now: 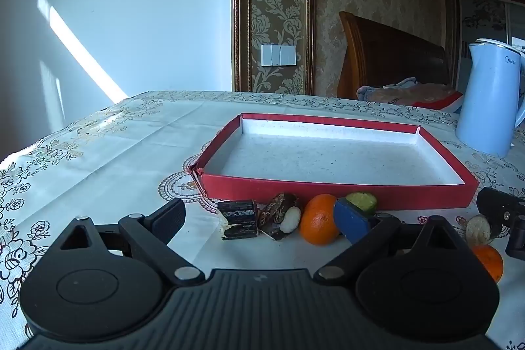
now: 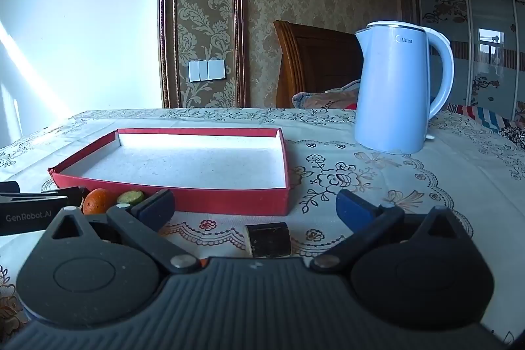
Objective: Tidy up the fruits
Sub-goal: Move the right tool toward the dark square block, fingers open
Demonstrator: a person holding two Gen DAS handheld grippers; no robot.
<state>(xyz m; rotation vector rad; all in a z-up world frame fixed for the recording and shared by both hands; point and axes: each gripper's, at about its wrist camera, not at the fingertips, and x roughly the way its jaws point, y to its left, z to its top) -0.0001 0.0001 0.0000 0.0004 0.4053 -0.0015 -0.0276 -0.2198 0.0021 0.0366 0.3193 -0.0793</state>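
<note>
A shallow red box with a bare white inside lies on the table; it also shows in the right wrist view. Along its near wall lie a dark cut piece, a second dark piece, an orange and a green cut piece. My left gripper is open, low over the table, with these between its fingers. My right gripper is open above a dark cut piece. Another orange and a pale slice lie at the right.
A light blue kettle stands at the back right of the table; it also shows in the left wrist view. A floral tablecloth covers the table. A wooden headboard and bedding stand behind the table.
</note>
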